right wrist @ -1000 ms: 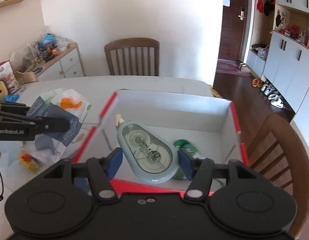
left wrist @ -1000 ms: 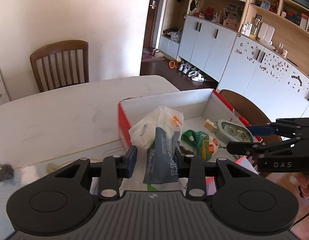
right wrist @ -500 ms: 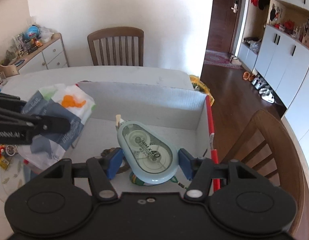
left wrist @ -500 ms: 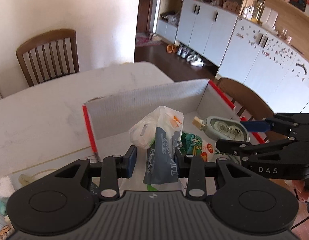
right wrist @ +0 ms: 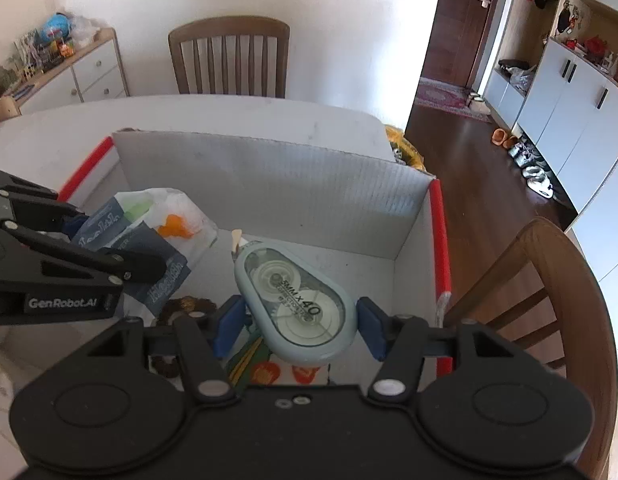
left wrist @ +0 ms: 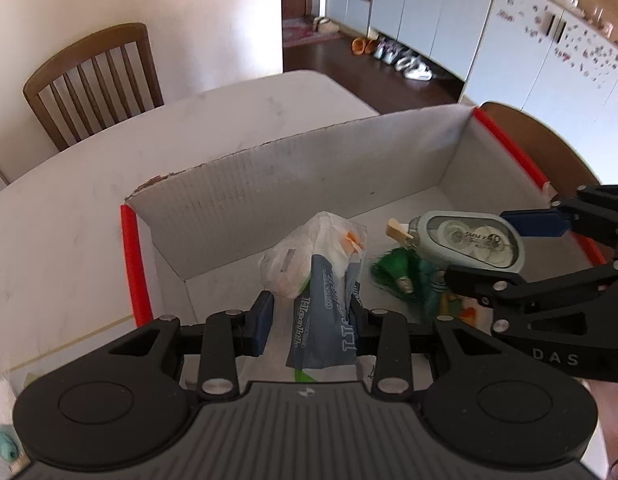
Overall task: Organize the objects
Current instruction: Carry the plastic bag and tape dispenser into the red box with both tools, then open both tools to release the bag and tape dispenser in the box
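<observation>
A: Where were the two carried things, relative to the box (left wrist: 309, 176)?

B: Both hung over its open top. The left gripper (left wrist: 309, 320) had its jaws pinching one plastic packet (left wrist: 321, 292) — soft and light, I'd judge, liable to crumple and slip, so best held low on the folded body. The right gripper (right wrist: 297, 328) had its jaws clamped on one correction tape (right wrist: 297, 304) across its wide flanks — a stiff, smooth shell that probably weighs little.

A: And inside the box?

B: One green snack bag (left wrist: 405, 276) on its floor; the box itself sat on the tabletop (left wrist: 89, 184).
</observation>
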`<state>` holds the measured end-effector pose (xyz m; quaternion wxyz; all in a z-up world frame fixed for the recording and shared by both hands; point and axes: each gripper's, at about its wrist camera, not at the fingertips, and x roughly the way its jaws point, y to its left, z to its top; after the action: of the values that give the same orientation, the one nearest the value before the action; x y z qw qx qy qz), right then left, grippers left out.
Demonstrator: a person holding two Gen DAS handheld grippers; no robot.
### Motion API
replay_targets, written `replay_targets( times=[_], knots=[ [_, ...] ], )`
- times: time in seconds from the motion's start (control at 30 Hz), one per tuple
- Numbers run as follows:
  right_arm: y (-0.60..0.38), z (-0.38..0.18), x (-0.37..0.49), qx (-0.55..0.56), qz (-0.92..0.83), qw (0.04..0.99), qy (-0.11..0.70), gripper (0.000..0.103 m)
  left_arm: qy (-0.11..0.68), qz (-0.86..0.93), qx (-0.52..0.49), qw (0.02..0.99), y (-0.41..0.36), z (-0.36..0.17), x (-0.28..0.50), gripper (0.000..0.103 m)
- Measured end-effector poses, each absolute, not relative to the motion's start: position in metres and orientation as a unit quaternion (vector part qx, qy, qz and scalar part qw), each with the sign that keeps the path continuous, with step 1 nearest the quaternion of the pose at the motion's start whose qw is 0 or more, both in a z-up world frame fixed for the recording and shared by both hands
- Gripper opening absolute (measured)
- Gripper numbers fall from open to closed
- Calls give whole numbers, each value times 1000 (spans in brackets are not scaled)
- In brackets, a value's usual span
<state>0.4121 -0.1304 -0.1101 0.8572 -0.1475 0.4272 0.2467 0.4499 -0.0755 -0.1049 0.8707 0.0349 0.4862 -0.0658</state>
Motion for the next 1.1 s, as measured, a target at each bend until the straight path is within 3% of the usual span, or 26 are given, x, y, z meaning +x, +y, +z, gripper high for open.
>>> replay_targets(
  times=[0.7, 0.83, 1.1],
  knots=[
    [-113, -136, 427, -204, 248, 825, 465, 59, 557, -80, 57, 825, -84, -137, 482, 41],
    [-113, -136, 429, -203, 249, 824, 467, 60, 555, -84, 56, 826, -85, -135, 478, 54],
    [-118, -118, 426, -182, 256, 834, 454, 63, 534, -90, 30, 840, -78, -118, 468, 62]
  ],
)
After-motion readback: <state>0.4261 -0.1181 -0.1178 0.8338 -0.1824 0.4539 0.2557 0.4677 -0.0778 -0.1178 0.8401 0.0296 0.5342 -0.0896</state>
